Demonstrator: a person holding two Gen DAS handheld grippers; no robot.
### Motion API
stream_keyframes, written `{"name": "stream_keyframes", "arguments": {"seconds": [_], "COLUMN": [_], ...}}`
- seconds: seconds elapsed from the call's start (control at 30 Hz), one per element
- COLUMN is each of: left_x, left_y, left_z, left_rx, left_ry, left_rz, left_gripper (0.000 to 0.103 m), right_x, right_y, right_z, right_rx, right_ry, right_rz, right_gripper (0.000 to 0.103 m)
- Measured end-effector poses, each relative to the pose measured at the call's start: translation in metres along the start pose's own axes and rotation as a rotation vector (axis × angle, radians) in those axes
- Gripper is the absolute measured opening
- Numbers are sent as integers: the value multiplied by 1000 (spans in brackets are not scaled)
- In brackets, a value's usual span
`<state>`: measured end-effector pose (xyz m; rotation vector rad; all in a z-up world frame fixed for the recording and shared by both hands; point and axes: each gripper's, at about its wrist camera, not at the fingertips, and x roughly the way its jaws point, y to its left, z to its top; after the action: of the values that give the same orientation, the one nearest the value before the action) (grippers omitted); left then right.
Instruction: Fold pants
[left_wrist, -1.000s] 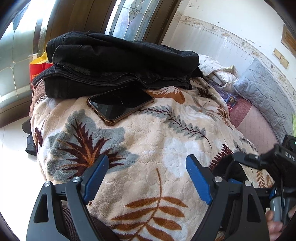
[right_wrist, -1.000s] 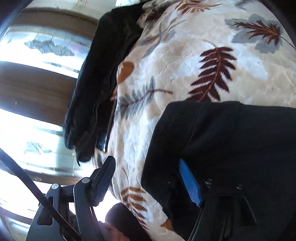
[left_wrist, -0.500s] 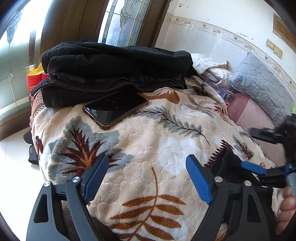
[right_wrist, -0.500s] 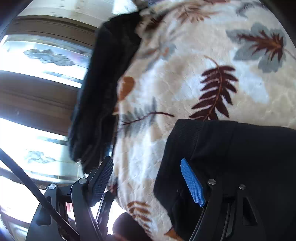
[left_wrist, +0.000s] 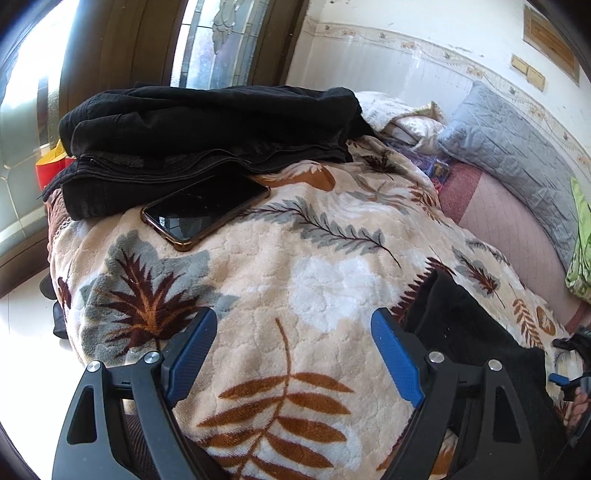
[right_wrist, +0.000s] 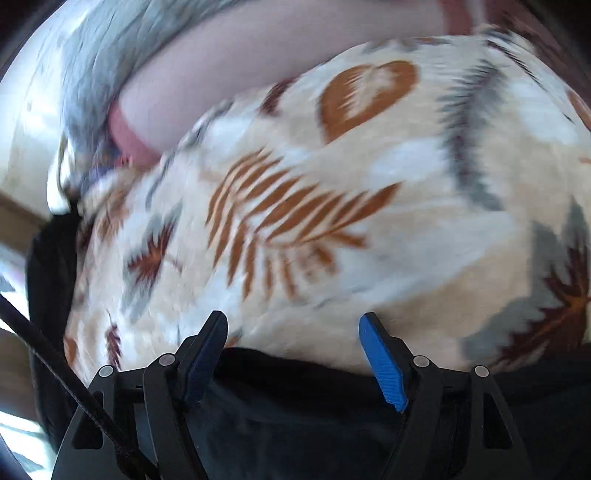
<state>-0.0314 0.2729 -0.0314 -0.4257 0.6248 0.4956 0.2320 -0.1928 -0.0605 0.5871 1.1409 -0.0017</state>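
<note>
both grippers wide open, nothing held. left gripper (left_wrist: 293, 354) hovers over the leaf blanket (left_wrist: 325, 280), bottom centre of left view. black pants (left_wrist: 465, 332) lie lower right there, just beside its right finger; in right view (blurry) they fill the bottom edge under the right gripper (right_wrist: 293, 350). soft, limp, light fabric, prob bunches & slides on plush. best to pinch the near hem/corner. folded black pile (left_wrist: 207, 136) + phone (left_wrist: 205, 212) upper left, well apart.

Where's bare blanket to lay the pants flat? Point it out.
Bare leaf blanket lies between the phone and the black pants near the left gripper. Crowded at the far edge: stacked dark clothes touch the phone.
</note>
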Motion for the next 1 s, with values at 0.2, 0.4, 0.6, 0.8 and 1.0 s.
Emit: {"name": "stream_keyframes", "arguments": {"seconds": [0.2,0.4,0.6,0.8,1.0], "left_x": [-14,-32,-49,-71,-82], "left_y": [-45,-133,-220,-291,-336], "left_z": [-6,-20,-49,-77,-92], "left_rx": [140,383,595,757,811], "left_ry": [82,180,220,235,295], "left_rz": [-105,-258,-374,-452,-532], "left_gripper": [85,85,85,85,85], "right_x": [-82,-151,-198,-197,-185], "right_y": [-54,-112,-174,-216,-224], "right_z": [-32,-101,-136,-150,-155], "right_rx": [43,18,94,169,155], "right_ry": [-80,-208,-286,-290,-285], "right_rz": [155,84,39,33,37], "right_gripper": [79,79,79,80,80]}}
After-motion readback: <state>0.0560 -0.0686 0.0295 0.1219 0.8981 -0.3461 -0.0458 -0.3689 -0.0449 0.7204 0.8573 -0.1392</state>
